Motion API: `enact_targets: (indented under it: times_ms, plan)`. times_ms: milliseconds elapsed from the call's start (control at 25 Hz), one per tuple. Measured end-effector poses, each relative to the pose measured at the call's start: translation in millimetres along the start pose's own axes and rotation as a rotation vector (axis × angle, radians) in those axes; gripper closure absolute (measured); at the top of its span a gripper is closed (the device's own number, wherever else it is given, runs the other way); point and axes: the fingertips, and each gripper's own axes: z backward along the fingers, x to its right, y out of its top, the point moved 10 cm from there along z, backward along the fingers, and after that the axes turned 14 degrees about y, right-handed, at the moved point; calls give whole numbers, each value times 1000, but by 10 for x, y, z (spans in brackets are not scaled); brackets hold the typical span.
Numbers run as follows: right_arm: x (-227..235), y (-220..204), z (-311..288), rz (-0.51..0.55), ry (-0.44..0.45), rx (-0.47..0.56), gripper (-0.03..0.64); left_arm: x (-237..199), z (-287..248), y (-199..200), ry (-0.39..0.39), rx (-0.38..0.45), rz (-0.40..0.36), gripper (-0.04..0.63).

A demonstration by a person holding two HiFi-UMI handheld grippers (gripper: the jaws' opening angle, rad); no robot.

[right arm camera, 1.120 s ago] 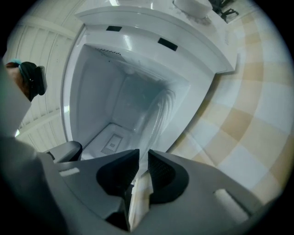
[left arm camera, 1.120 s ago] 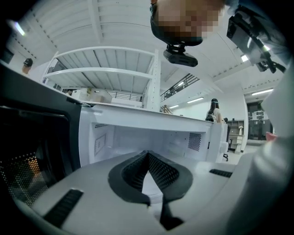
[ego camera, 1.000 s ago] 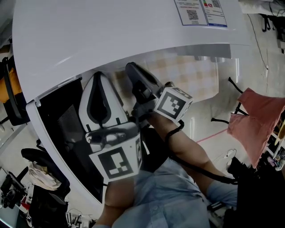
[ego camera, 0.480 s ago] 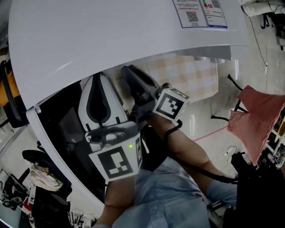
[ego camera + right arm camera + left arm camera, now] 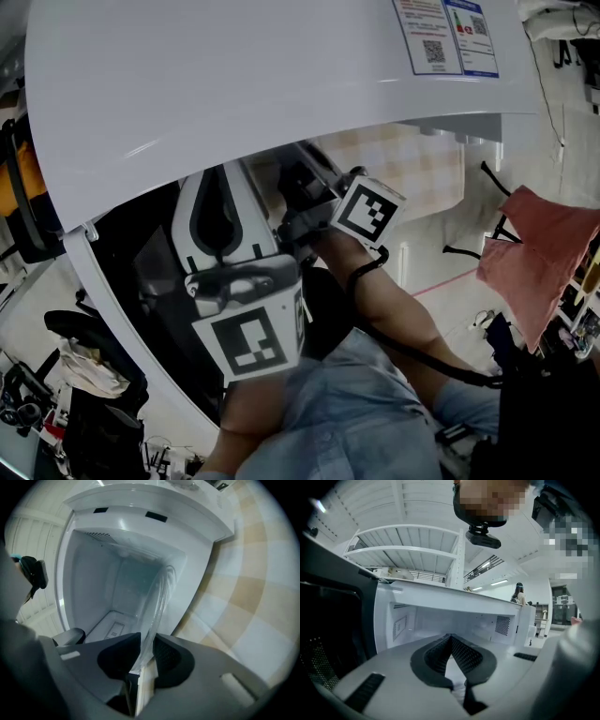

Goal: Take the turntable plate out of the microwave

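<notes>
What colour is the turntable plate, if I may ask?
Clear glass; the turntable plate shows best in the right gripper view.

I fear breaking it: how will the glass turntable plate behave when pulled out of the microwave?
The turntable plate looks like clear glass: likely stiff, fragile, rather heavy. Its smooth rim may slip, since the right gripper, jaws closing, pinches only the edge. It could tilt or swing there.

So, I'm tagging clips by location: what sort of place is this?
Likely a workshop or lab hall, not a home kitchen: high ribbed ceiling, upper-level railing, office chair near the microwave.
</notes>
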Motion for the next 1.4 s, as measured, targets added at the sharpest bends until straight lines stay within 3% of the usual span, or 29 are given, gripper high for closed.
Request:
enact_targets:
  times_ms: [680,960,1400]
  plan:
    - [-50,-205,283,-42,-9,17,540,87,86,34,-36,26,-7,588]
    - [-7,-147,181,-30,19,10,504,80,53,30,-32,24,-7,588]
    - [52,-24,-14,-37,34,30,503,-4,-22,-5,-28,-2,8,588]
